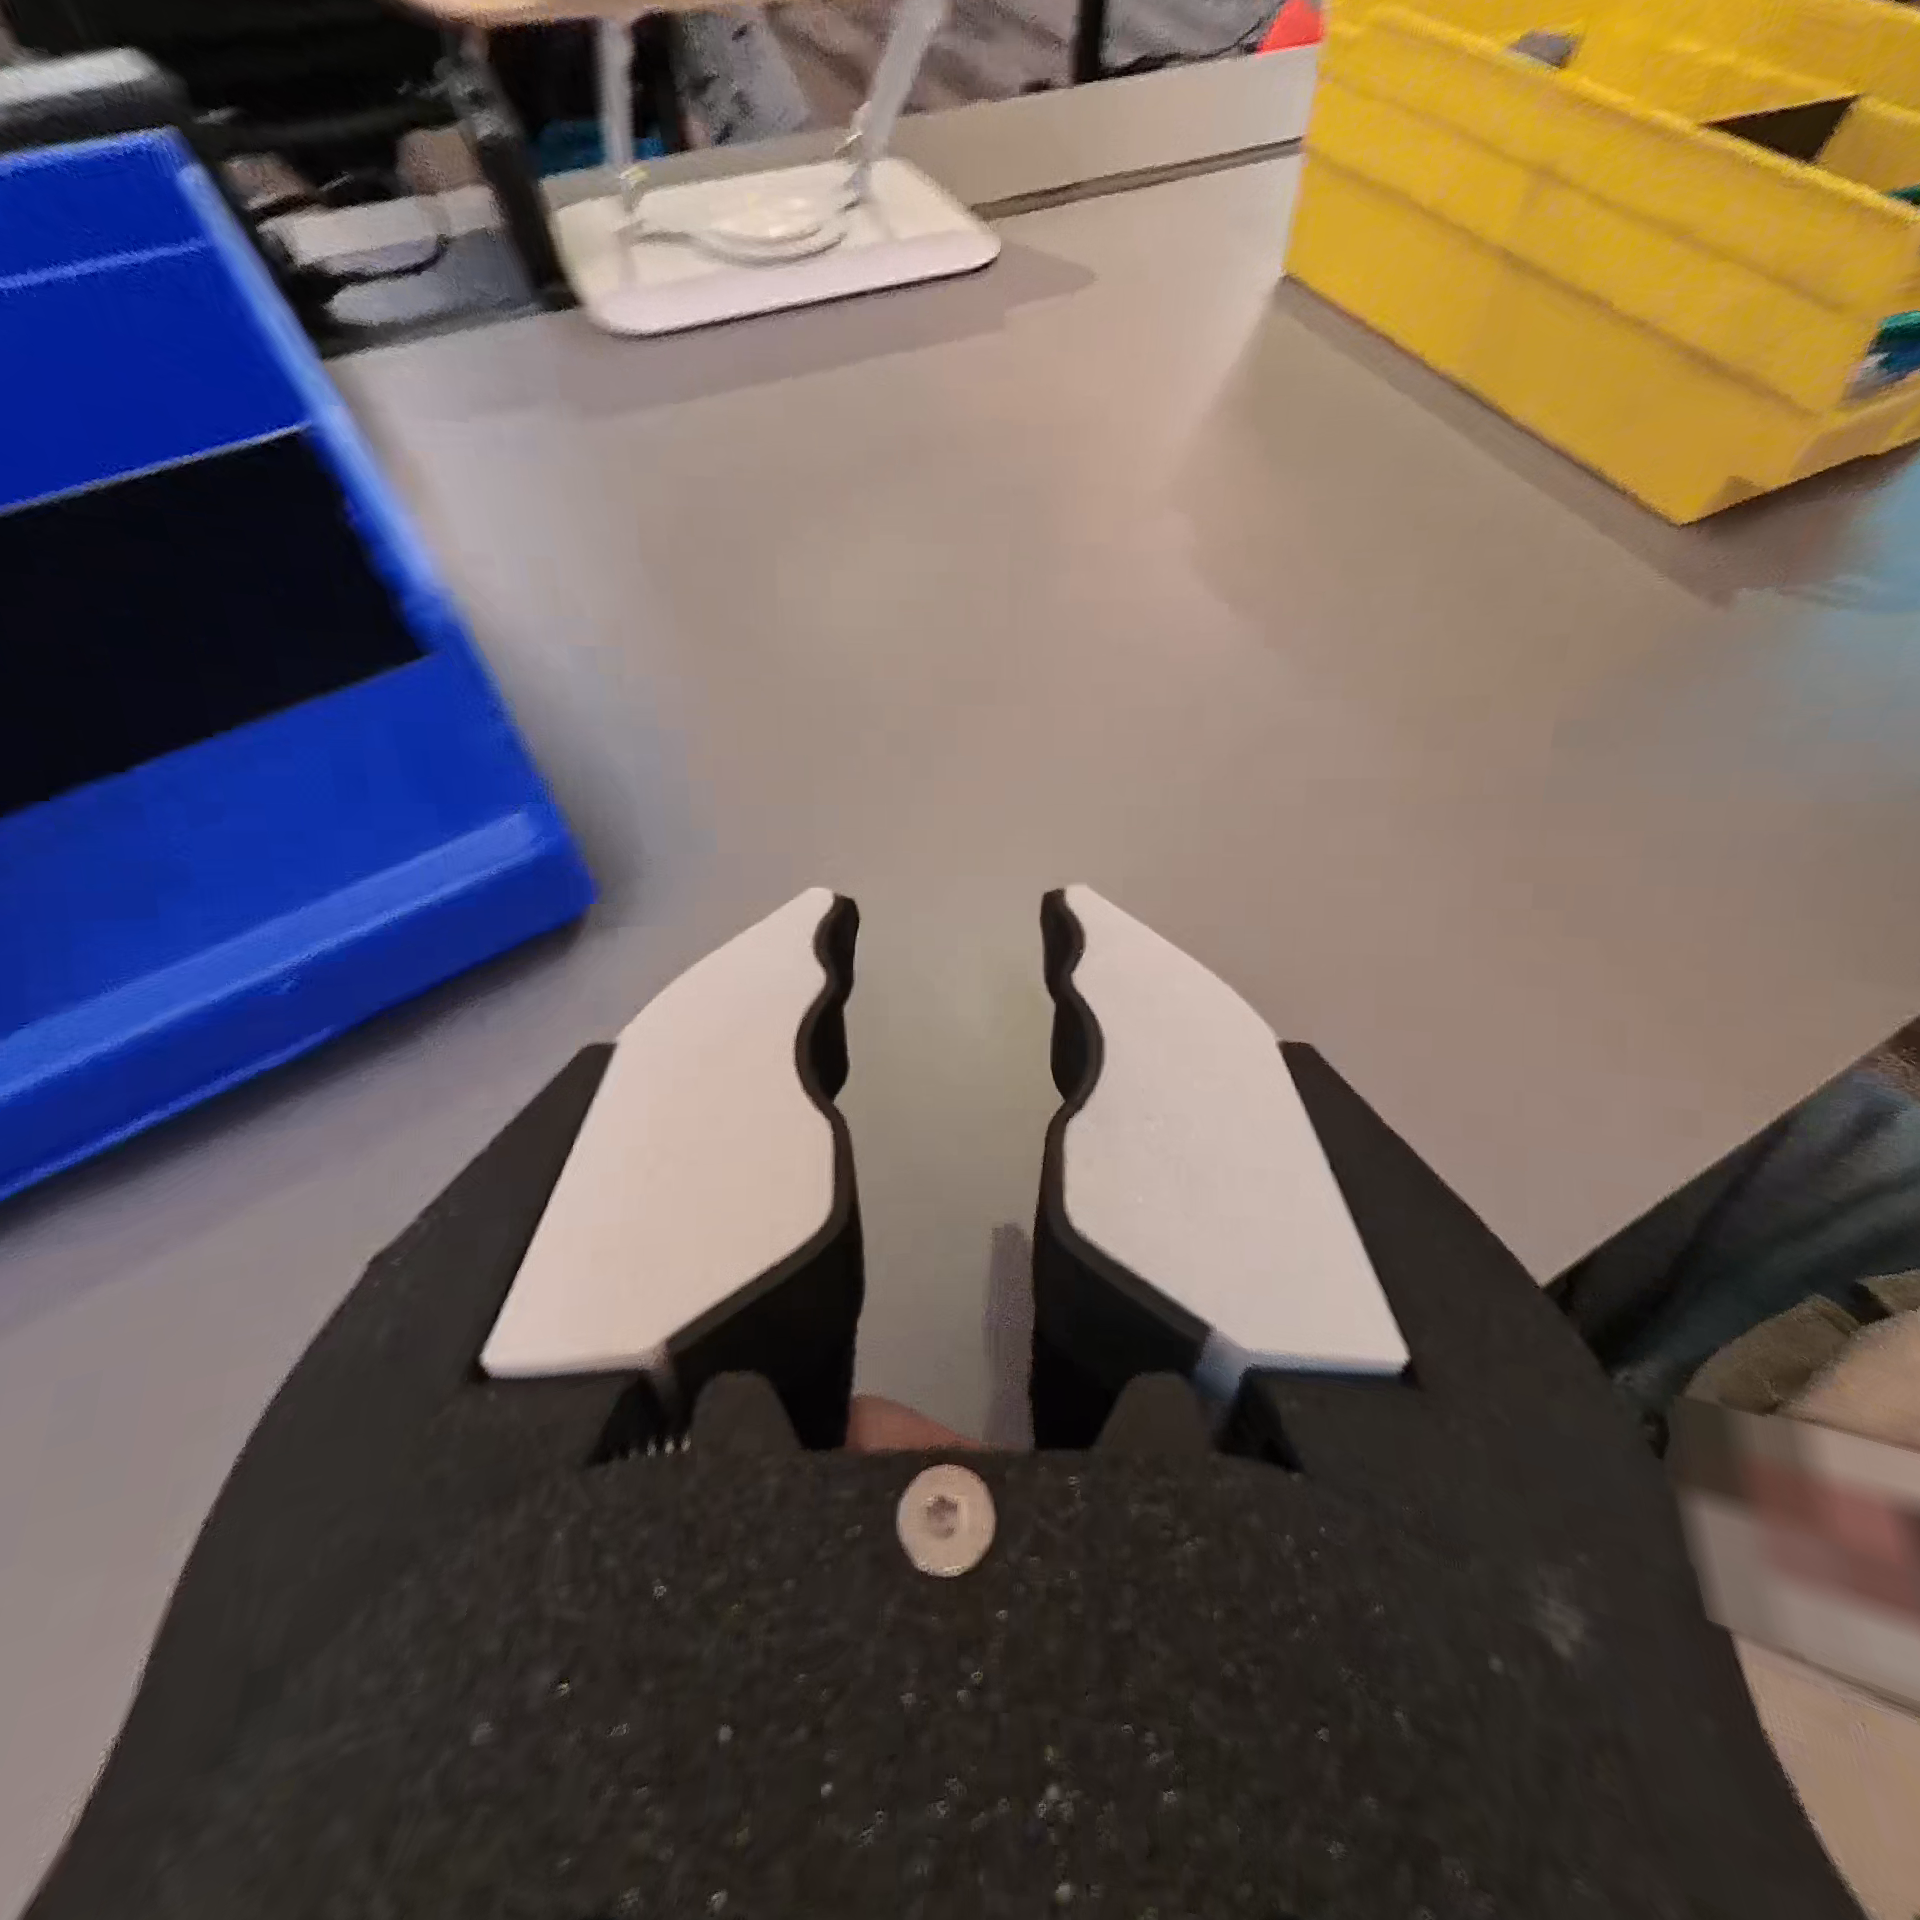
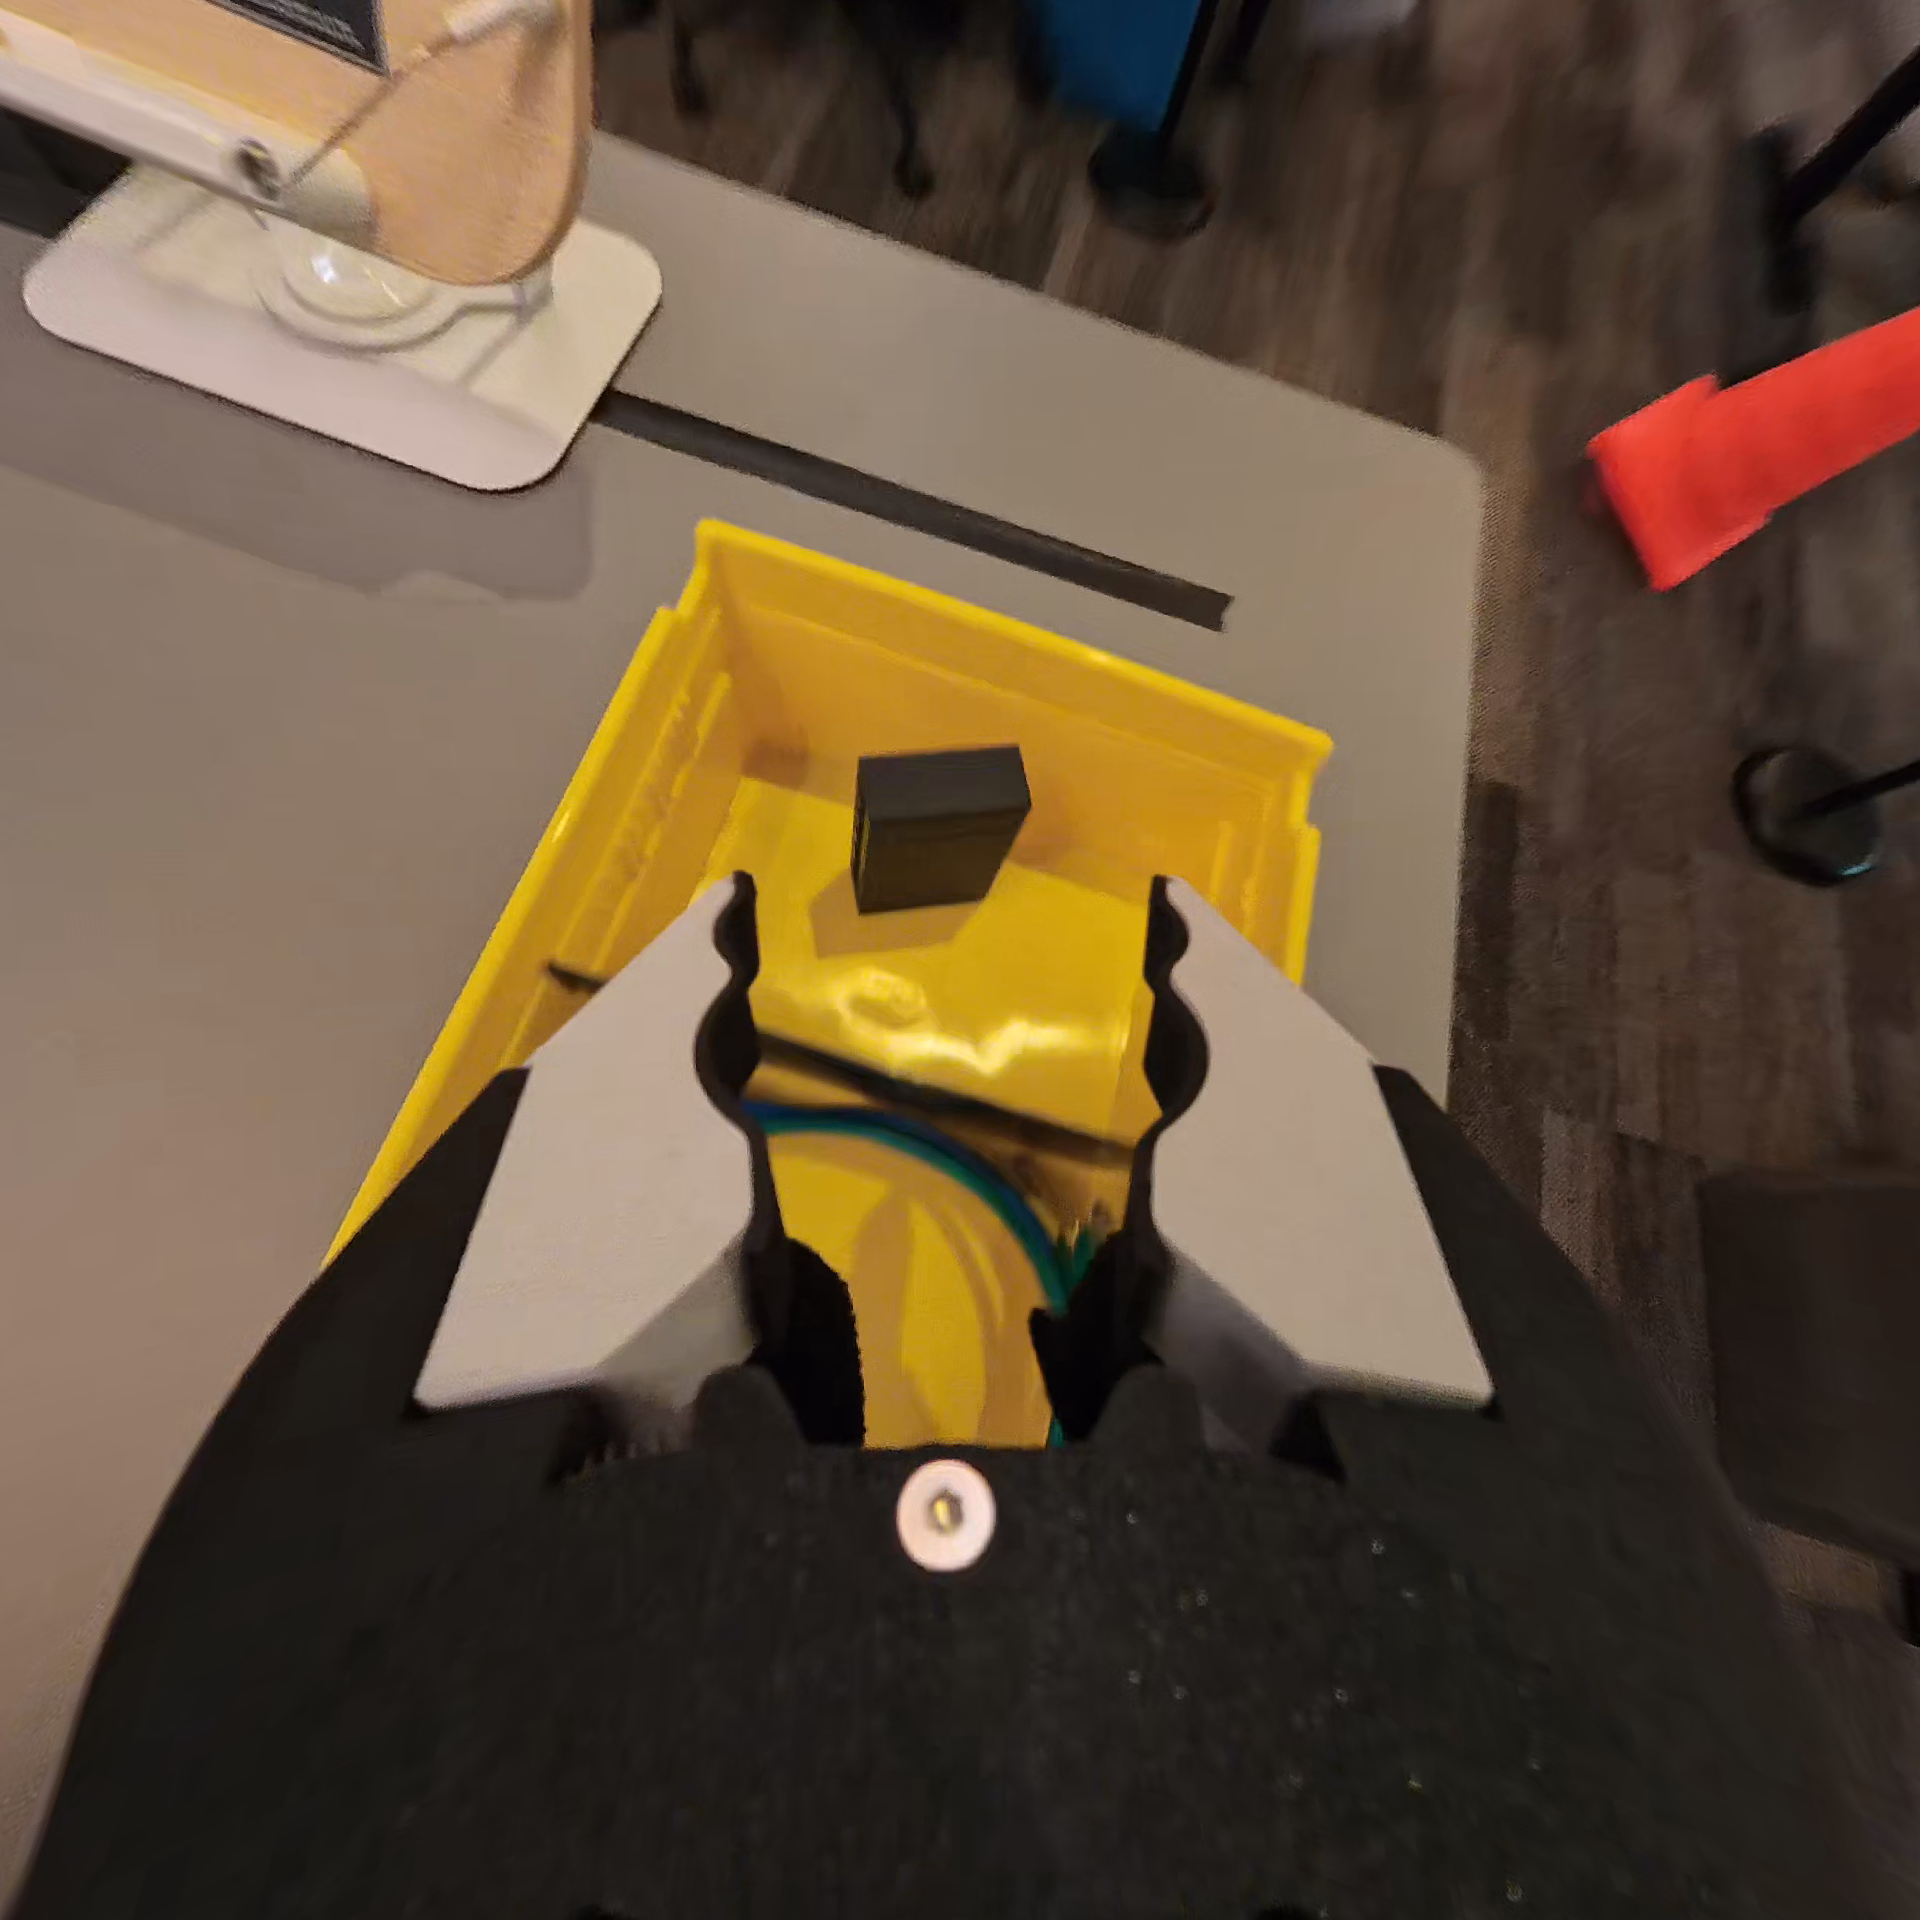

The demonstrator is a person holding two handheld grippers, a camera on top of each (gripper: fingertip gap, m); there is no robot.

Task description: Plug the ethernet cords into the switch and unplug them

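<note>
In the middle of the right wrist view, a yellow bin (image 2: pixel 665 769) sits on a grey table (image 2: pixel 260 831), seen from above. Inside it, just above centre frame, a small black box (image 2: pixel 935 826), probably the switch, stands on the bin floor. Lower in the bin, a blue and green cord (image 2: pixel 935 1148) curves between the fingers, partly hidden by them. The right gripper (image 2: pixel 951 894) hangs over the bin with its fingers spread wide and holding nothing; the box lies just beyond the fingertips. A white stand base (image 2: pixel 499 416) sits upper left, and a red object (image 2: pixel 1745 457) lies on the floor at the right edge.

In the left wrist view, the left gripper (image 1: pixel 951 909) hovers over bare table (image 1: pixel 1039 623), fingers parted by a narrow gap, empty. A blue bin (image 1: pixel 208 883) fills the left side; the yellow bin (image 1: pixel 1558 291) is upper right. Both views are motion-blurred.

Judging from this, the step in hand is fetching the parts from the bin. To do it well, the right gripper should come down straight, clear of the bin walls, and close across the box's narrow sides so it cannot tip. The cord is best taken near its plug, though no plug can be made out here. The left gripper is free to steady the switch once it is on the table
</note>
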